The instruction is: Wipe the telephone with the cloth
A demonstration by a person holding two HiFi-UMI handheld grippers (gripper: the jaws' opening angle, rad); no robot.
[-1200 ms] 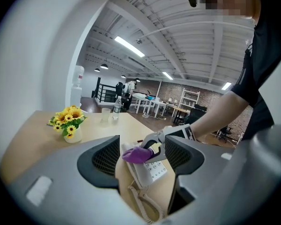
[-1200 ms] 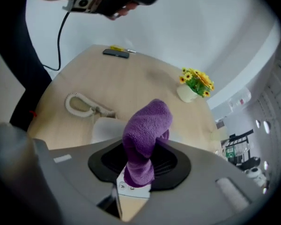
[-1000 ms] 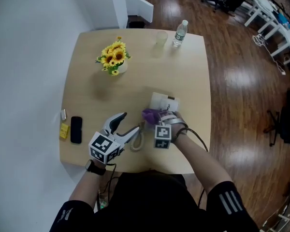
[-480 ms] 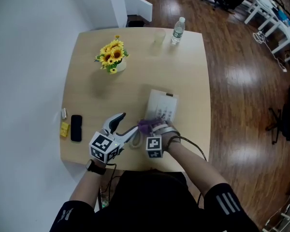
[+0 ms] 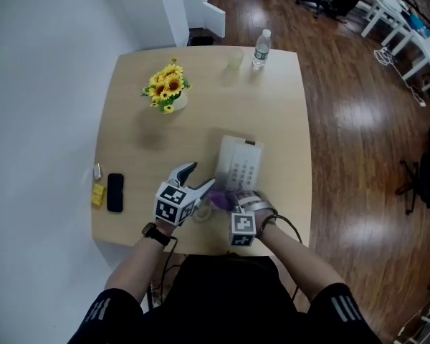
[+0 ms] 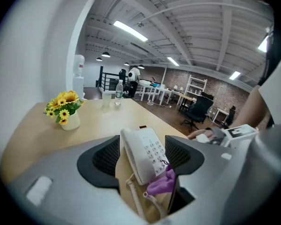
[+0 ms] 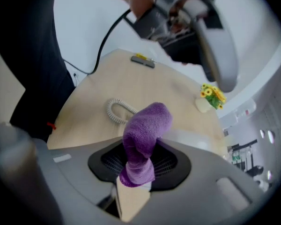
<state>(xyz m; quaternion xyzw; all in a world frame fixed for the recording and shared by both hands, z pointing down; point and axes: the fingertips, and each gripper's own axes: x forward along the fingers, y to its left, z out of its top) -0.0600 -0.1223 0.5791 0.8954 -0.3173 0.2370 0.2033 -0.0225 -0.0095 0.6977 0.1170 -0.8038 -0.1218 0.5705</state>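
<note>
A white telephone (image 5: 239, 166) lies flat on the wooden table (image 5: 279, 120), its coiled cord (image 5: 202, 213) trailing toward me. My right gripper (image 5: 231, 202) is shut on a purple cloth (image 5: 221, 198), which sits at the phone's near end. In the right gripper view the cloth (image 7: 143, 136) stands bunched up between the jaws, with the cord (image 7: 118, 110) behind it. My left gripper (image 5: 199, 178) is open just left of the phone. In the left gripper view the telephone (image 6: 144, 152) lies between the spread jaws, with the cloth (image 6: 162, 183) at its near corner.
A vase of sunflowers (image 5: 168, 87) stands at the far left of the table. A water bottle (image 5: 260, 49) and a clear cup (image 5: 234, 59) stand at the far edge. A black mobile phone (image 5: 115, 192) and a small yellow item (image 5: 97, 194) lie near the left edge.
My right gripper has drawn the cloth from over the phone's middle back to its near end. The left gripper has moved right, closer to the phone.
</note>
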